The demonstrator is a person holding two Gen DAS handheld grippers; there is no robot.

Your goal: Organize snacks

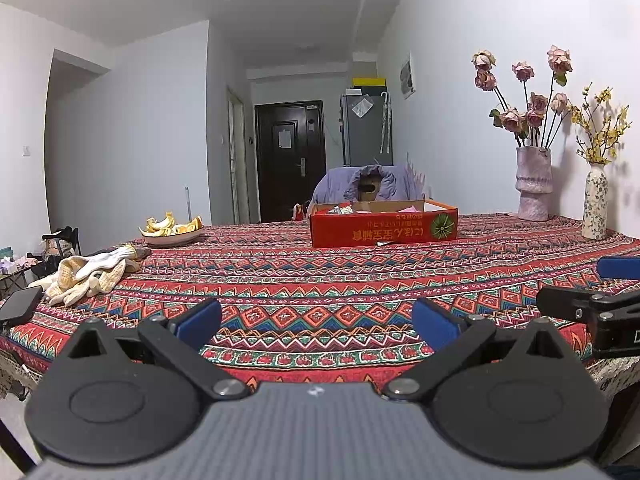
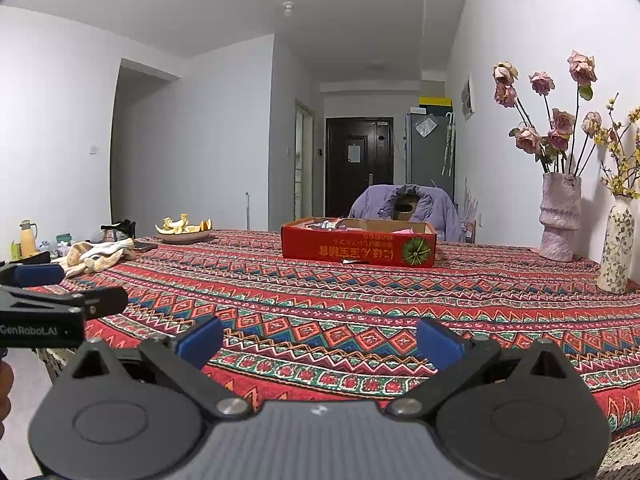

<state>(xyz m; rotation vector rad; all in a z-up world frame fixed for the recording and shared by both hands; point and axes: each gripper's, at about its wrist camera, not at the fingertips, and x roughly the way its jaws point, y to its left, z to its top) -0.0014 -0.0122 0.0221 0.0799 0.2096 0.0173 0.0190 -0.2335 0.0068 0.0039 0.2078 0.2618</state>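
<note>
Each gripper, left gripper and right gripper, has black linkage arms, blue finger pads, silver pivot screws and a grey ribbed body; white "GenRobot.AI" lettering shows at middle left.

Both views evenly lit, soft cool-white indoor light, no hard glare. White walls bright, slightly bluish. Far hallway w/ dark door dimmer than the foreground. Faint soft shadows on the right wall behind the dried pink roses in the mottled pink ceramic vase. Patterned red woven cloth on the surface sharp mid-frame. Strong fisheye bend: wall edges and ceiling lines curve, black vignette at the corners. Nearest black plastic body of the left tool soft, out of focus; same for the right tool.
</note>
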